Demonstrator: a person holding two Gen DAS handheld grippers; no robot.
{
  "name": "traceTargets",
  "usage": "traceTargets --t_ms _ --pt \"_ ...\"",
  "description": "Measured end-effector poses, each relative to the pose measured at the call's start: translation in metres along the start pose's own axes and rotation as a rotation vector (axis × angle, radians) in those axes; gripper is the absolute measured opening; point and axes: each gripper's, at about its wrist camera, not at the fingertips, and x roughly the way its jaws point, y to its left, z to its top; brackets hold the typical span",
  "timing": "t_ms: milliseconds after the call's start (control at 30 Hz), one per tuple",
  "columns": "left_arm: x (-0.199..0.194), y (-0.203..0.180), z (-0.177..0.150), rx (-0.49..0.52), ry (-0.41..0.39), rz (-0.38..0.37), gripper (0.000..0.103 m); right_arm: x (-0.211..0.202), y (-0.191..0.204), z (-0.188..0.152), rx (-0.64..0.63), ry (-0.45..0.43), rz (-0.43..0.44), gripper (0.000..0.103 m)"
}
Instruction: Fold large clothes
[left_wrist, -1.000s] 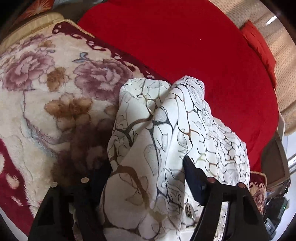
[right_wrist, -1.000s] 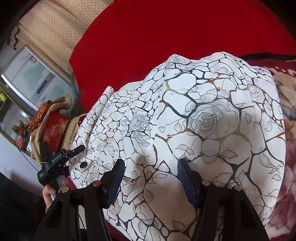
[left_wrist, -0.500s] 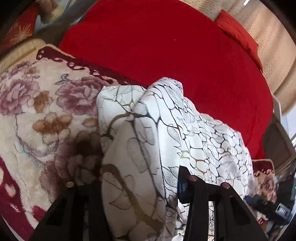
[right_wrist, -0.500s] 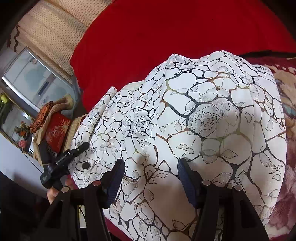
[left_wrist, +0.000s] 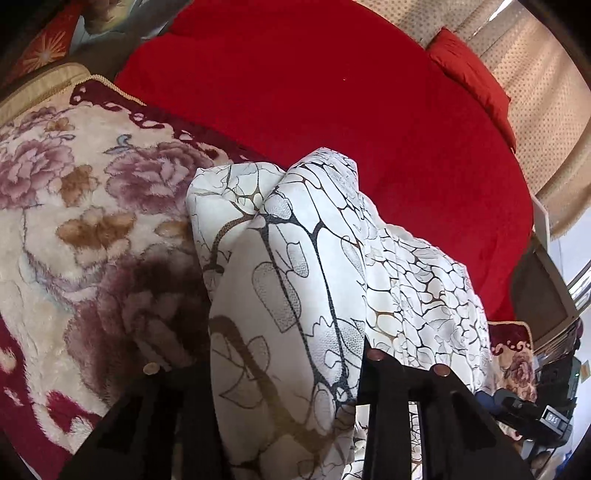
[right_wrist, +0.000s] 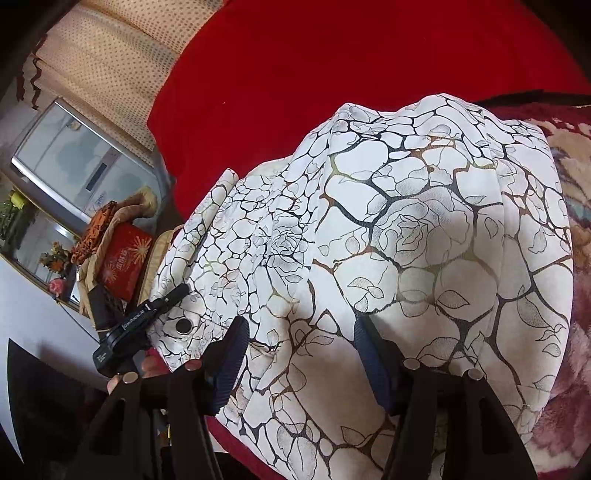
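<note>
While my left gripper (left_wrist: 288, 373) has just been closing, a thick fold of the white garment (left_wrist: 295, 266) with its black crackle-and-rose print stands bunched between its jaws, which clench it. My right gripper (right_wrist: 299, 354) sits with jaws spread apart, the same garment (right_wrist: 424, 229) lying beneath and between its blue pads (right_wrist: 231, 354), unpinched. That cloth is heaped on the floral plush blanket (left_wrist: 74, 221), beside the red bedspread (left_wrist: 332, 92).
</note>
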Motion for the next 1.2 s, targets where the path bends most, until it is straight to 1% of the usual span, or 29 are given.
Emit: traceTargets --t_ms 33,100,200,233,267,300,333,400,433,533,633,767,933,1033,1133,1200 --pt "0.004 0.0 0.0 -0.007 0.017 0.006 0.06 0.0 0.0 0.0 -0.001 0.0 -0.003 0.064" --pt "0.012 0.0 -0.001 -0.018 0.058 -0.029 0.081 0.001 0.0 0.0 -0.005 -0.002 -0.009 0.064" --pt "0.013 -0.005 -0.002 0.034 0.059 -0.018 0.081 0.003 0.002 0.0 -0.018 -0.006 -0.022 0.064" --pt "0.012 -0.005 -0.001 0.027 0.051 -0.022 0.067 0.004 0.004 0.0 -0.021 -0.007 -0.025 0.064" --pt "0.009 -0.004 -0.001 0.021 0.04 -0.022 0.057 0.004 0.004 0.0 -0.024 -0.008 -0.028 0.064" --pt "0.007 -0.003 0.0 0.021 0.03 -0.017 0.038 0.005 0.005 0.0 -0.026 -0.009 -0.029 0.064" --pt "0.004 -0.001 0.001 0.018 0.022 -0.017 0.035 0.005 0.005 0.0 -0.027 -0.009 -0.029 0.064" --pt "0.0 0.0 0.0 0.005 0.014 -0.034 0.031 0.005 0.005 0.0 -0.024 -0.01 -0.026 0.064" --pt "-0.001 -0.003 0.0 0.017 0.008 -0.032 0.029 0.005 0.005 0.0 -0.023 -0.01 -0.024 0.064" --pt "-0.009 -0.015 -0.001 0.065 -0.018 -0.039 0.027 0.005 0.004 0.0 -0.024 -0.009 -0.017 0.064" --pt "-0.022 -0.032 -0.003 0.11 -0.047 -0.078 0.026 0.004 0.002 0.0 -0.029 -0.006 -0.007 0.064" --pt "-0.033 -0.058 -0.01 0.198 -0.065 -0.088 0.025 0.0 -0.002 -0.002 -0.035 -0.008 0.015 0.064" --pt "-0.041 -0.087 -0.021 0.296 -0.063 -0.065 0.025 -0.003 -0.008 0.001 -0.009 0.008 0.057 0.064" --pt "-0.044 -0.111 -0.035 0.377 -0.068 -0.052 0.024 -0.008 -0.017 0.006 0.046 0.015 0.119 0.064" --pt "-0.04 -0.143 -0.056 0.5 -0.069 -0.018 0.024 -0.016 -0.029 0.01 0.098 0.006 0.164 0.063" --pt "-0.035 -0.161 -0.073 0.586 -0.068 0.028 0.024 -0.025 -0.037 0.014 0.114 -0.033 0.157 0.064"
